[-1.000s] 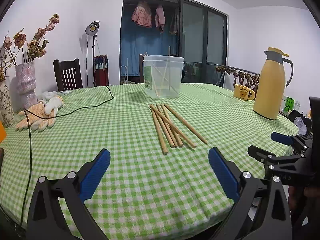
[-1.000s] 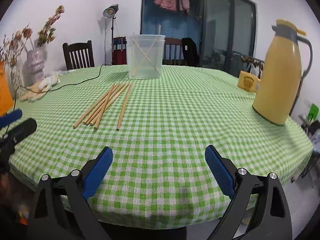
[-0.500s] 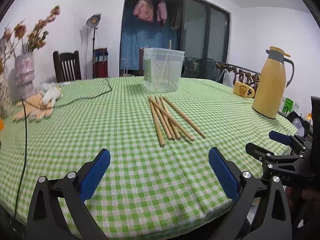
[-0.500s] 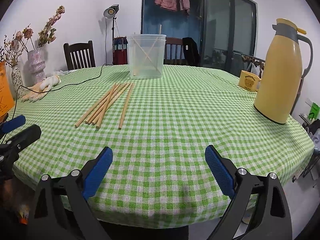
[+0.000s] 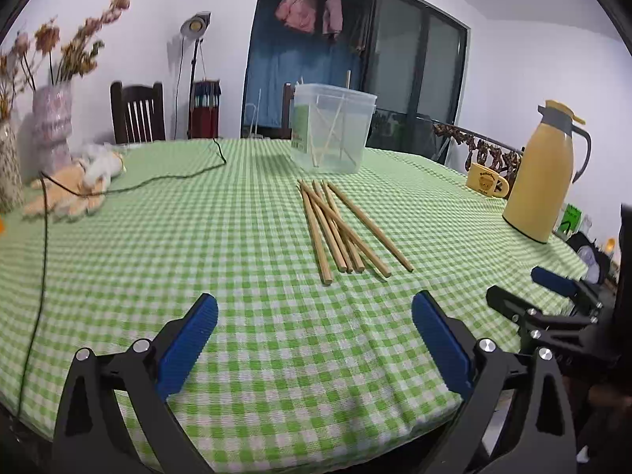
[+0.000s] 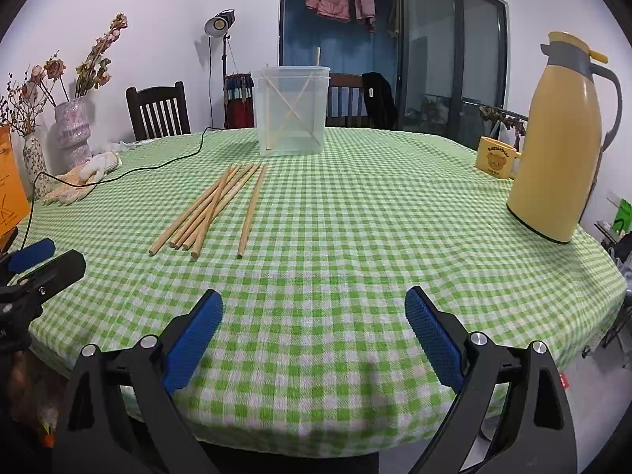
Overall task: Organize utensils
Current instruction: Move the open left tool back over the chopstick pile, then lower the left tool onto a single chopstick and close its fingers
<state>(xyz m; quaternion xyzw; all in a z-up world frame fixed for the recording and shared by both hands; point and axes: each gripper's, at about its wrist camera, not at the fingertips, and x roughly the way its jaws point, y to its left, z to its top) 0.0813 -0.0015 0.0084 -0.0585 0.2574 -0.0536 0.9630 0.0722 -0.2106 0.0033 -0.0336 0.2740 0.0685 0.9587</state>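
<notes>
Several wooden chopsticks [image 5: 339, 225] lie in a loose bundle on the green checked tablecloth [image 5: 197, 237]; they also show in the right wrist view [image 6: 213, 209]. Behind them stands a clear plastic container [image 5: 331, 132] with a few chopsticks leaning inside, also seen in the right wrist view [image 6: 291, 110]. My left gripper [image 5: 314, 312] is open and empty, near the table's front edge, short of the bundle. My right gripper [image 6: 314, 308] is open and empty, over the front edge, right of the bundle. The right gripper also shows in the left wrist view [image 5: 525, 290], and the left gripper in the right wrist view [image 6: 49, 254].
A yellow thermos jug [image 6: 561, 138] and a yellow mug [image 6: 495, 157] stand at the right. Work gloves [image 5: 75, 185], a black cable [image 5: 166, 177] and vases with dried flowers [image 5: 51, 130] are at the left. Chairs [image 6: 158, 112] stand behind the table.
The left wrist view has moved forward and a little lower over the table, so the chopsticks appear closer. The right gripper has barely moved. Both grippers stay open.
</notes>
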